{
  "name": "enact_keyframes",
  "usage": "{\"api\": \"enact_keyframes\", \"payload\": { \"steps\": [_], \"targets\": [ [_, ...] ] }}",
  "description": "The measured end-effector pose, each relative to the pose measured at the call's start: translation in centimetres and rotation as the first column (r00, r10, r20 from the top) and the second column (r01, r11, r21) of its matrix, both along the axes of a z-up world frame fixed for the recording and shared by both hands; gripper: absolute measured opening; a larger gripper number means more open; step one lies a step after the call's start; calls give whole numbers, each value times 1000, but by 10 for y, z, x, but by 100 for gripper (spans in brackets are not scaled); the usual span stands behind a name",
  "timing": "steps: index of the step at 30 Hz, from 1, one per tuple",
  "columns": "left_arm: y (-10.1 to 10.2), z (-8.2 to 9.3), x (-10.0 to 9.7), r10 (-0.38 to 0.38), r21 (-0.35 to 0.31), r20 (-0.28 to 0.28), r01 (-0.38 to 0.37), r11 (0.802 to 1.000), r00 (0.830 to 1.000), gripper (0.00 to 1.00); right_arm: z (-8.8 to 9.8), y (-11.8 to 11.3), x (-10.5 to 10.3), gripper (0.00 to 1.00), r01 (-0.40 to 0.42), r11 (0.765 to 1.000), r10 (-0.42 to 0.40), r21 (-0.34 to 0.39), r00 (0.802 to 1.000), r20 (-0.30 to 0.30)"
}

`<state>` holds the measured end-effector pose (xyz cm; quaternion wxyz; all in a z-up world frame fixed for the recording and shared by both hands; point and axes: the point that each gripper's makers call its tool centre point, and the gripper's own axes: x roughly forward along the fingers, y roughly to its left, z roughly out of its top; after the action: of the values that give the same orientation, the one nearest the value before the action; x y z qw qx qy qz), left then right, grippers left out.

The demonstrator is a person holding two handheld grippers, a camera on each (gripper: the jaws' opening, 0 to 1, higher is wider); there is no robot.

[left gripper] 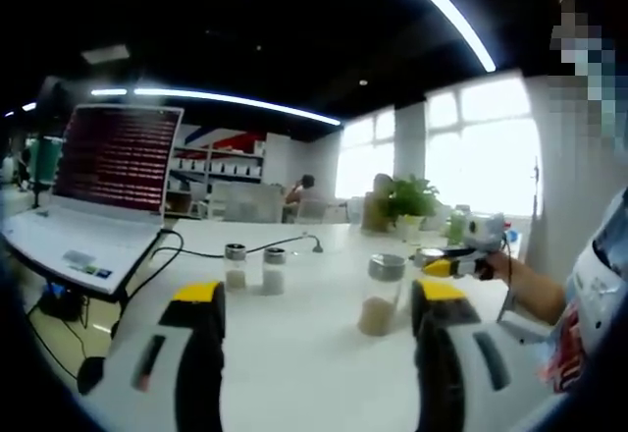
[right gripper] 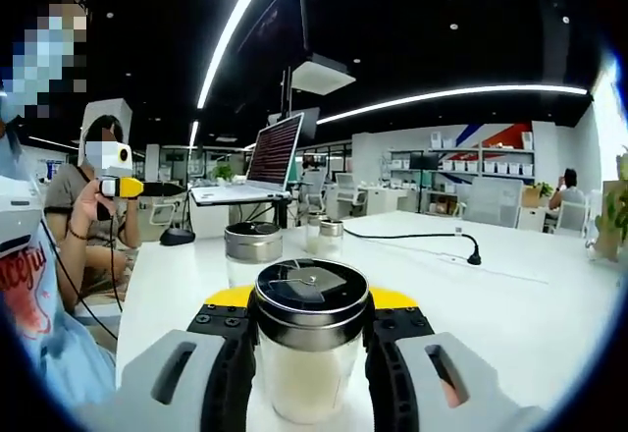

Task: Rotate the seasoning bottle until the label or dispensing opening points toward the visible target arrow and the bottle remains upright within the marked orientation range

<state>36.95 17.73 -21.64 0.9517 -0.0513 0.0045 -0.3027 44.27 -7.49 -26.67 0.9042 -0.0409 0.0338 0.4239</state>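
Gripping one of four bottles (right gripper: 310, 339), right claw (right gripper: 310, 373).

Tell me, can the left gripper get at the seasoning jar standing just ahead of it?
Probably yes: the left gripper is open, and bare white table lies between its jaws and the seasoning jar.

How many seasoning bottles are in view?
4. The held bottle sits between the right tongs. A second bottle stands just behind it. Two smaller bottles stand side by side farther back, before the laptop. More may be hidden.
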Motion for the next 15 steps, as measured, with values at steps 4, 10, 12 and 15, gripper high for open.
{"api": "enact_keyframes", "payload": {
  "steps": [4,10,12,15],
  "targets": [
    [1,-1,1,5,3,-6,-5,1000,1000,82,0,0,0,42,22,1000,-22,1,1000,4],
    [-4,-2,0,-3,9,-8,3,1000,1000,82,0,0,-1,42,68,998,-68,6,998,18],
    [-6,-3,-1,-10,10,-11,10,1000,1000,82,0,0,-2,42,81,997,-81,4,996,21],
    [-7,-3,-3,-14,11,-11,14,1000,1000,82,-1,0,-3,42,110,994,-110,3,993,28]
  ]
}}
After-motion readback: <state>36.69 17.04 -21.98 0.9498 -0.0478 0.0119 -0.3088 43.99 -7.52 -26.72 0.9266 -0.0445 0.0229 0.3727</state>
